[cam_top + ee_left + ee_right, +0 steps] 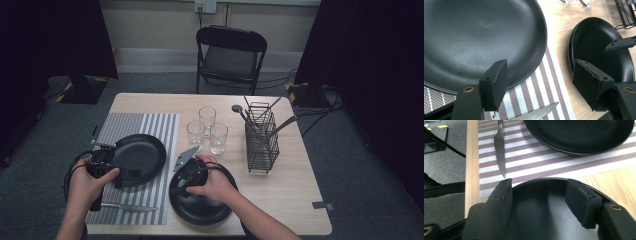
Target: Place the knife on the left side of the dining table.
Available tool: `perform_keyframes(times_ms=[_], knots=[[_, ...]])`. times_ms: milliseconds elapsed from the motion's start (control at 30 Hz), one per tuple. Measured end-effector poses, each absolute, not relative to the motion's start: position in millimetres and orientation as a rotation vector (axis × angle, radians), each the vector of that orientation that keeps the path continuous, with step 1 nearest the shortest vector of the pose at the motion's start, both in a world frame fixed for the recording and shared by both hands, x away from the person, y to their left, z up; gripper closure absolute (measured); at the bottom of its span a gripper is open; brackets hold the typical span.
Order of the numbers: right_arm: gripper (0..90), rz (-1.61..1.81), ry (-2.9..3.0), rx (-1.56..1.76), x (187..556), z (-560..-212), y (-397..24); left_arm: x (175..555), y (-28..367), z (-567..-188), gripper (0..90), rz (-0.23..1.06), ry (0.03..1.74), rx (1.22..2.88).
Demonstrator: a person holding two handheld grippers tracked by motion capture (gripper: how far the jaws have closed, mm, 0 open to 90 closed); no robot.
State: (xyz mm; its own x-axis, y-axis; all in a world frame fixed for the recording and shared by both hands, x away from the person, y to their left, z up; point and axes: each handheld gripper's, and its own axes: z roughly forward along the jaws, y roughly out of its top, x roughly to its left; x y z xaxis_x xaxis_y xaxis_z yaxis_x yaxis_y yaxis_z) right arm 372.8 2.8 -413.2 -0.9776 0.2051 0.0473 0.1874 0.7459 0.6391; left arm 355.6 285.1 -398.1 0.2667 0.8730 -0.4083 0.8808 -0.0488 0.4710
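Observation:
A black plate lies on the striped placemat, with a knife on the mat in front of it. My left gripper hovers at this plate's near rim. In the left gripper view the plate lies under the left pad, my left gripper is open, and nothing is pinched. A second black plate rests on bare wood near the front edge. My right gripper hangs over it. In the right gripper view my right gripper stands open above that plate, pads clear of it.
Three clear glasses stand mid-table. A wire cutlery rack holding several utensils stands to their right. A folding chair sits beyond the far edge. The knife points at the second plate along the mat's front.

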Motion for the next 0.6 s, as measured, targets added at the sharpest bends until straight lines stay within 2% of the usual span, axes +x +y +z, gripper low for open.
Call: perform_keyframes(times_ms=[600], knots=[[19.0, 1.091, 2.856, 0.423, 383, -399, -28, 357, 285, -401, 28.4, -0.016, 1.578, 1.903]])
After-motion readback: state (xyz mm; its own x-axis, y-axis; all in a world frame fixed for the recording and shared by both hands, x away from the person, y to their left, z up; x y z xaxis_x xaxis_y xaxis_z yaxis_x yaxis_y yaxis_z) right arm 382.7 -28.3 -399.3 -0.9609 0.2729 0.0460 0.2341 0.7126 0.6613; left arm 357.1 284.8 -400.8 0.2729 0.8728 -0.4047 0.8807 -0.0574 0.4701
